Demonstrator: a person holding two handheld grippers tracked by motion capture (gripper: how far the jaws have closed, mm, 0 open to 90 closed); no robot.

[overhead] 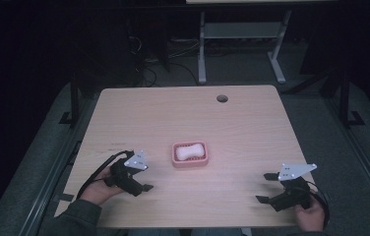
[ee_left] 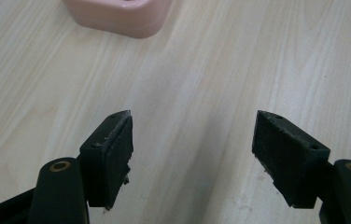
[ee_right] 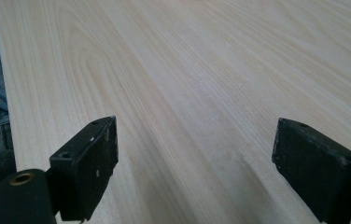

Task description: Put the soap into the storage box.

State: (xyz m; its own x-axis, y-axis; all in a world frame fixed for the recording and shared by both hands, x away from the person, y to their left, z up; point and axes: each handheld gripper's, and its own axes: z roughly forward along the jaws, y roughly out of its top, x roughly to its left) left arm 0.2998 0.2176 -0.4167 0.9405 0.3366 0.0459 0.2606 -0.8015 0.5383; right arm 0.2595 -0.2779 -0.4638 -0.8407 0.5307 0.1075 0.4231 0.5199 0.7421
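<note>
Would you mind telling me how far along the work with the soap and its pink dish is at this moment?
Done: the white soap lies in the pink dish mid-table. In hand: nothing; the left gripper and right gripper are open and empty, apart from the dish. Left: any handling of the soap or dish has apparently yet to start.

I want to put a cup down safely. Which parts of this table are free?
Bare wood runs from the pink soap dish back to the cable hole, and between dish and right gripper. The tightest spot is between dish and left gripper.
</note>
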